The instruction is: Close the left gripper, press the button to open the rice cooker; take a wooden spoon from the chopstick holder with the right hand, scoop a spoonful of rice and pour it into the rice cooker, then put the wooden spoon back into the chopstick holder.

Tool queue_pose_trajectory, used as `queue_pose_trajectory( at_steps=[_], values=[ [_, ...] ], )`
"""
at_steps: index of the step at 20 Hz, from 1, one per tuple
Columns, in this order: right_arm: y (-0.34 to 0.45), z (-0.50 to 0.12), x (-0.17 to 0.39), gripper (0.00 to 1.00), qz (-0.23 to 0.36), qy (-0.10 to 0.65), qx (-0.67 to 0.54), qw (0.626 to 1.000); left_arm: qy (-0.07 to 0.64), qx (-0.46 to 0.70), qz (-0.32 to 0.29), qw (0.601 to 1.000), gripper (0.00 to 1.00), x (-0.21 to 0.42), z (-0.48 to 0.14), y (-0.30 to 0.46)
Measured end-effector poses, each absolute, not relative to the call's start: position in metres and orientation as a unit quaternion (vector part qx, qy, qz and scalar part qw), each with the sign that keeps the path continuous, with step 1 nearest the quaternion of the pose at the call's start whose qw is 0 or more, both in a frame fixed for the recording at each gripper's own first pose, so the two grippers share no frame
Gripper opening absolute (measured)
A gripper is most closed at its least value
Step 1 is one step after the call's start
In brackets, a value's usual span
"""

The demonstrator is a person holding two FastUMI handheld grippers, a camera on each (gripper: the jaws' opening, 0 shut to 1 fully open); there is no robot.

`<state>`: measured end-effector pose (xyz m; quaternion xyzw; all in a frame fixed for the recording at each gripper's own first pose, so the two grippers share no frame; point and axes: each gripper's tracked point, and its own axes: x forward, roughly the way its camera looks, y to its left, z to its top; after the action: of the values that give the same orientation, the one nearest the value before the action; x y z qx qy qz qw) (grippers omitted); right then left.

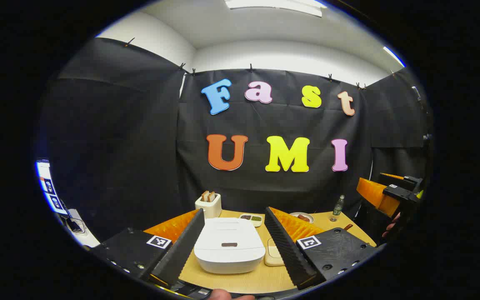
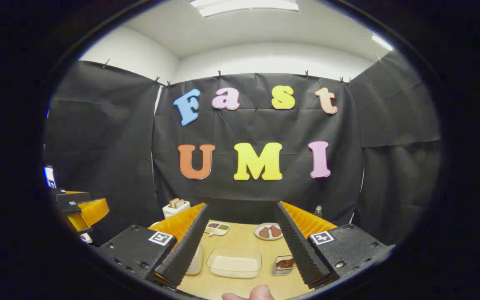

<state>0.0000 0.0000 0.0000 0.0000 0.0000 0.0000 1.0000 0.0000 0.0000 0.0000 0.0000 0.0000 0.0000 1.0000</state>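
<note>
Wooden table (image 1: pixel 240 280), black-draped booth.

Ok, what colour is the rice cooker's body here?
White, with a small dark button strip on the closed lid; the rice cooker shows best in the left gripper view.

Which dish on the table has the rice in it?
The clear rectangular container lying between the right gripper's fingers holds the rice; the round plate behind carries brown food, and the small divided dish holds darker bits.
</note>
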Motion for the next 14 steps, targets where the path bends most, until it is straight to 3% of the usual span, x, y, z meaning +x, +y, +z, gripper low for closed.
queue_pose_trajectory(
  at_steps=[14],
  values=[
    [-0.0091,-0.0041,0.0031,1.00,-0.010,0.011,0.007,1.000,0.006,-0.008,0.005,1.000,0.94,0.0025,-0.0041,0.0017]
  ],
)
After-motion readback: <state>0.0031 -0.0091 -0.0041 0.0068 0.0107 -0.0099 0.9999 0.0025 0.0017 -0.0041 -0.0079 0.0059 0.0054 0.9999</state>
